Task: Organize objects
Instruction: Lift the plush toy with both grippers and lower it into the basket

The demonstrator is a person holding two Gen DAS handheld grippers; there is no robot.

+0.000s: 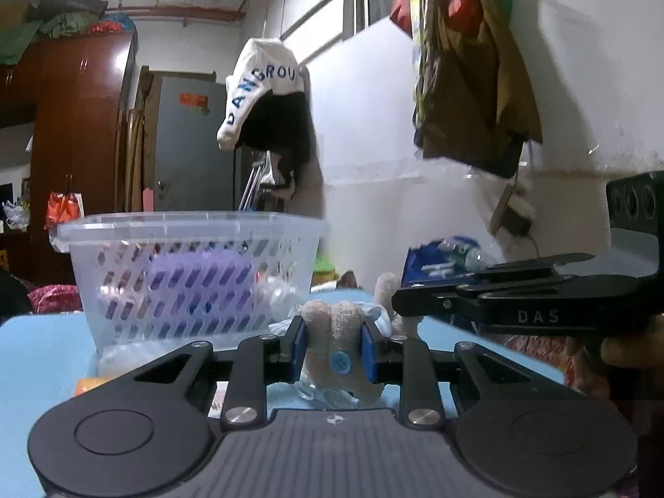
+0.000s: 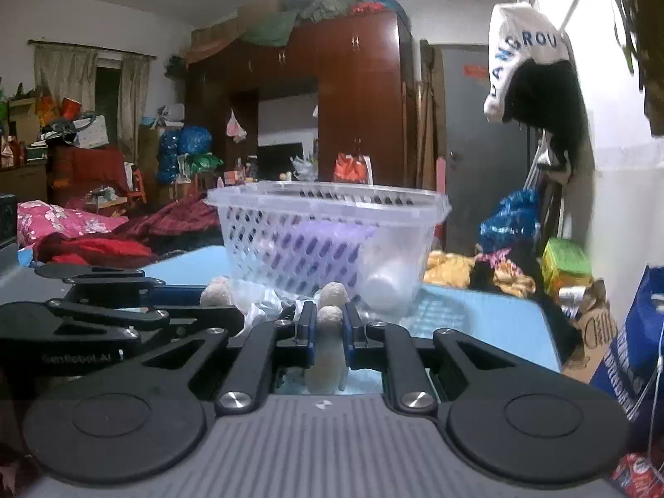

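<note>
A beige plush toy (image 1: pixel 332 323) with a blue button lies on the blue table in front of a clear plastic basket (image 1: pixel 191 224). My left gripper (image 1: pixel 333 346) is shut on the toy's body. My right gripper (image 2: pixel 326 328) is shut on one of the toy's limbs (image 2: pixel 328 348); another limb (image 2: pixel 216 292) sticks up to the left. The right gripper also shows in the left wrist view (image 1: pixel 498 303), coming in from the right. The basket (image 2: pixel 332 197) holds a purple object (image 2: pixel 328 236) and a white bottle (image 2: pixel 390 278).
Crinkled clear plastic (image 2: pixel 265 307) lies by the toy. The blue table (image 2: pixel 477 319) ends at the right, with bags and boxes (image 2: pixel 564 261) beyond. Clothes hang on the wall (image 1: pixel 469 83). A wardrobe (image 2: pixel 357 99) and bedding (image 2: pixel 83 232) stand behind.
</note>
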